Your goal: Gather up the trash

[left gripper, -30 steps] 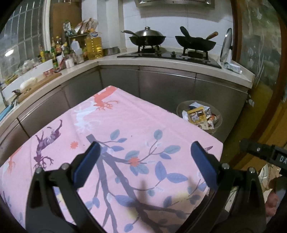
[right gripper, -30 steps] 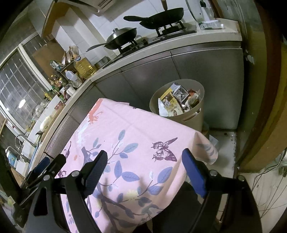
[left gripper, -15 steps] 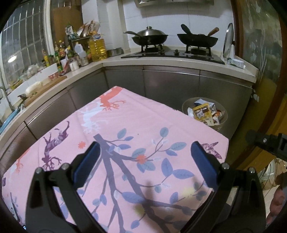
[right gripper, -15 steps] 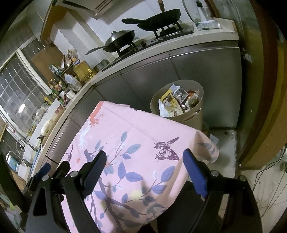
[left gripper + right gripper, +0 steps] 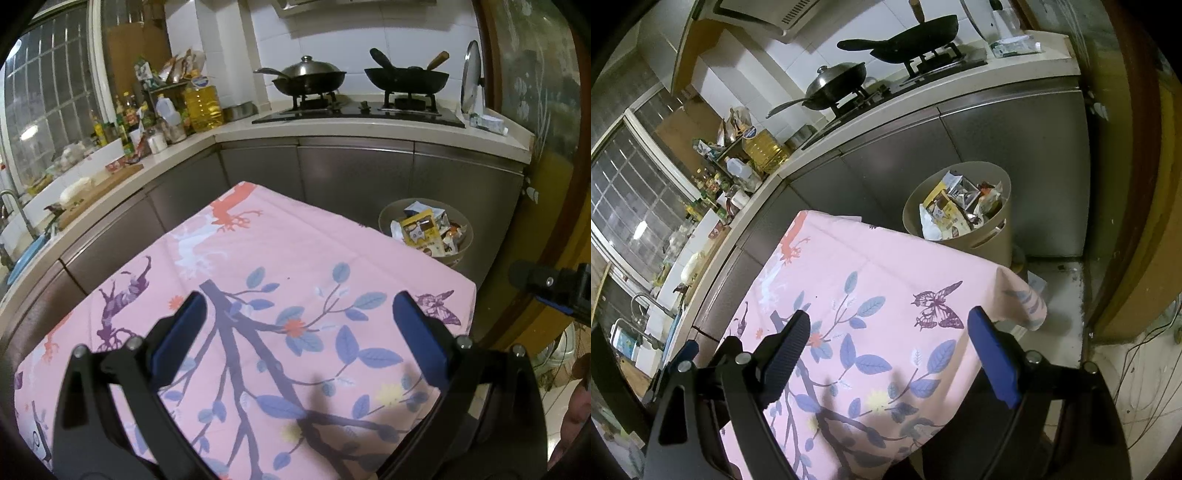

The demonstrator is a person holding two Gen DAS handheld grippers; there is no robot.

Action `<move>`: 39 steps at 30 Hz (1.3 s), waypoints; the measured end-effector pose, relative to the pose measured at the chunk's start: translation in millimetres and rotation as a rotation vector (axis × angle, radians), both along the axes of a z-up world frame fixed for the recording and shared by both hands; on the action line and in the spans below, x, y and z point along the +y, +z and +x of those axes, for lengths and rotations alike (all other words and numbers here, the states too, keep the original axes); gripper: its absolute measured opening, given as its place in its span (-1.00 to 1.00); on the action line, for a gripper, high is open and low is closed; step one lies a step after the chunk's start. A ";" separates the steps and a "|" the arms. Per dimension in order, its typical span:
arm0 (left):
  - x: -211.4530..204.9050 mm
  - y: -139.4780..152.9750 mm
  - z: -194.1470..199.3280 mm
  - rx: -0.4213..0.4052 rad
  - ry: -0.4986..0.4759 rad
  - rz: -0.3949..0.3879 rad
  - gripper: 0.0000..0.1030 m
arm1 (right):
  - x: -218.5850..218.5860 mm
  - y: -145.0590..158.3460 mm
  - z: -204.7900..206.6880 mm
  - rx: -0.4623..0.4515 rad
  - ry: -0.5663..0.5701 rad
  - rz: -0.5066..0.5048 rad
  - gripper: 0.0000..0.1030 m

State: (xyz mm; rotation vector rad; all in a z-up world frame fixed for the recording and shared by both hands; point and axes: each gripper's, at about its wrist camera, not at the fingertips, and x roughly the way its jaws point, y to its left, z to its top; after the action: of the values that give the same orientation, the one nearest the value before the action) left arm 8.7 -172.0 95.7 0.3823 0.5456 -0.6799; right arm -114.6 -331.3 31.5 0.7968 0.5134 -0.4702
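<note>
A beige trash bin [image 5: 461, 254] [image 5: 993, 236] stands on the floor past the table's far right corner, filled with wrappers and cartons [image 5: 421, 232] [image 5: 955, 210]. The table carries a pink floral cloth [image 5: 280, 273] [image 5: 849, 280] with no loose trash showing on it. My left gripper [image 5: 299, 332] is open and empty above the cloth's near part. My right gripper [image 5: 890, 350] is open and empty over the cloth's near right side. A part of the right gripper shows at the right edge of the left wrist view [image 5: 550, 284].
Steel cabinets and a pale counter [image 5: 369, 129] wrap behind the table. Two woks [image 5: 306, 79] sit on the hob. Bottles and an oil jug [image 5: 201, 107] crowd the counter's corner. A sink [image 5: 22, 254] lies at far left. Cables [image 5: 1145, 369] lie on the floor at right.
Both grippers have drawn back and lifted slightly, so more of the cloth and the bin shows. Both stay open and empty.
</note>
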 end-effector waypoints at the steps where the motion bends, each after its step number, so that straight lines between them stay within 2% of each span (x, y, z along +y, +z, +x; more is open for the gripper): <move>1: 0.4 0.5 0.2 -0.001 0.003 0.000 0.88 | -0.3 0.4 0.1 0.000 0.003 0.000 0.62; 24: 9.6 7.5 2.7 -0.033 0.030 0.008 0.88 | -10.9 7.7 1.3 -0.025 -0.002 -0.015 0.62; 39: 13.1 8.3 5.5 -0.054 0.041 0.022 0.88 | -12.5 11.7 13.6 -0.030 0.035 -0.013 0.62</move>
State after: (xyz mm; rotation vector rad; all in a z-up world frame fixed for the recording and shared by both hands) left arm 14.2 -158.9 104.0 0.4079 0.5086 -0.6230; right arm -101.0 -343.8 43.2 0.7799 0.4956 -0.4283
